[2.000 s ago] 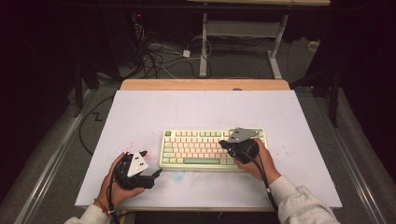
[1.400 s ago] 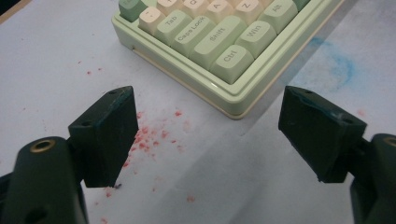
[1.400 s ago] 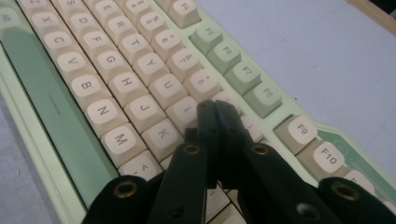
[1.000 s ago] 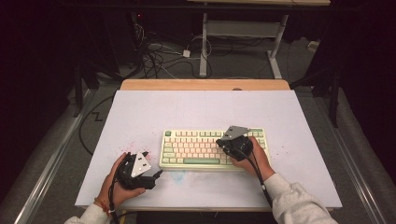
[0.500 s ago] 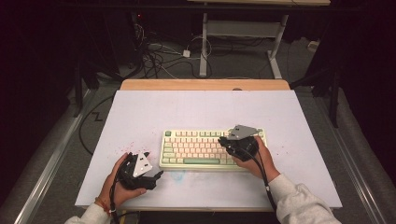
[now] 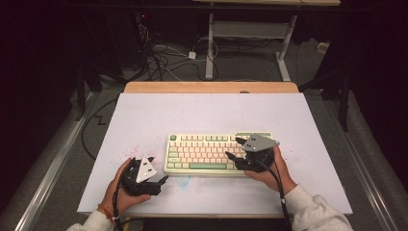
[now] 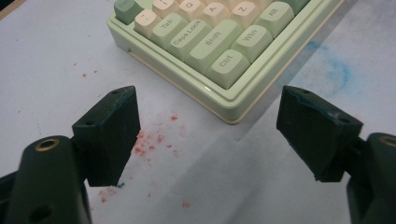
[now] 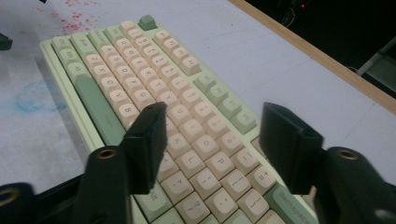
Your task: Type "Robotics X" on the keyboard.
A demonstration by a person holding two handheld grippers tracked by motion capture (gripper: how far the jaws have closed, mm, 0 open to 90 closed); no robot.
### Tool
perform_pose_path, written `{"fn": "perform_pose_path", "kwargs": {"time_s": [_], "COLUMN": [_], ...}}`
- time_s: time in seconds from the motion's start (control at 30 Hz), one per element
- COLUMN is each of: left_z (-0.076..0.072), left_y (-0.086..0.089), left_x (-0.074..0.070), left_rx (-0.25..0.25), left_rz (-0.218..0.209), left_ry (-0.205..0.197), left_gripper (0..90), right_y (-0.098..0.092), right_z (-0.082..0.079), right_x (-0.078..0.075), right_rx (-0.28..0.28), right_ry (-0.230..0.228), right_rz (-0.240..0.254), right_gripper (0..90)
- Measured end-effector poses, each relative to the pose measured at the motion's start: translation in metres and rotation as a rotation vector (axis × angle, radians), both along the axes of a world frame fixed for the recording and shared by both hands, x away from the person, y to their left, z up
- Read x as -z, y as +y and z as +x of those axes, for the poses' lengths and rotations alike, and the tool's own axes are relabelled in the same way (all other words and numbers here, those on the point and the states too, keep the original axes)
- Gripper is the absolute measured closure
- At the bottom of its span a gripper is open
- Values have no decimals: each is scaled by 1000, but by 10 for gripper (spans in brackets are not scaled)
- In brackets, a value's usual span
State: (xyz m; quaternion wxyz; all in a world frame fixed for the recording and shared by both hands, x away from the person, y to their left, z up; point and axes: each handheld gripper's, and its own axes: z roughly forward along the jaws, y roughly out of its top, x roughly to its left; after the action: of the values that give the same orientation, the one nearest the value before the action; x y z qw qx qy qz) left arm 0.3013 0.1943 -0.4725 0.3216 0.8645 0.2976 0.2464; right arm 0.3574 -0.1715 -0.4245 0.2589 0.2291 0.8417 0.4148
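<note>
A pale green keyboard (image 6: 207, 153) with cream keys lies on the white table top, near the front middle. My left gripper (image 6: 161, 179) rests at the keyboard's front left corner, open, with nothing between its jaws. In the left gripper view the left gripper (image 7: 208, 100) frames the corner of the keyboard (image 7: 210, 42) by the Ctrl key. My right gripper (image 6: 232, 147) hovers open over the keyboard's right part, jaws pointing left. The right gripper view has the right gripper (image 8: 215, 112) just above the letter keys of the keyboard (image 8: 140, 60), holding nothing.
Red specks (image 7: 149, 140) and a blue smear (image 7: 338, 70) mark the white table top (image 6: 202, 113) beside the keyboard. A wooden strip (image 6: 211, 87) runs along the far edge. Cables (image 6: 168, 57) and a desk frame (image 6: 250, 33) lie on the floor beyond.
The right gripper drifted a little left over the keys, then back right. The left gripper edged slightly toward the keyboard. Both stayed open.
</note>
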Motion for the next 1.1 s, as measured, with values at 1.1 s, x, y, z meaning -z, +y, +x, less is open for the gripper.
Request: {"fn": "perform_pose_path", "kwargs": {"time_s": [1.1], "left_z": [5], "left_y": [-14], "left_x": [-12], "left_rx": [-4], "left_rz": [-49], "left_ry": [13], "left_gripper": [273], "right_y": [-56], "right_z": [-54], "right_x": [25], "right_rx": [108], "right_ry": [-84], "right_rz": [-41], "right_gripper": [262]}}
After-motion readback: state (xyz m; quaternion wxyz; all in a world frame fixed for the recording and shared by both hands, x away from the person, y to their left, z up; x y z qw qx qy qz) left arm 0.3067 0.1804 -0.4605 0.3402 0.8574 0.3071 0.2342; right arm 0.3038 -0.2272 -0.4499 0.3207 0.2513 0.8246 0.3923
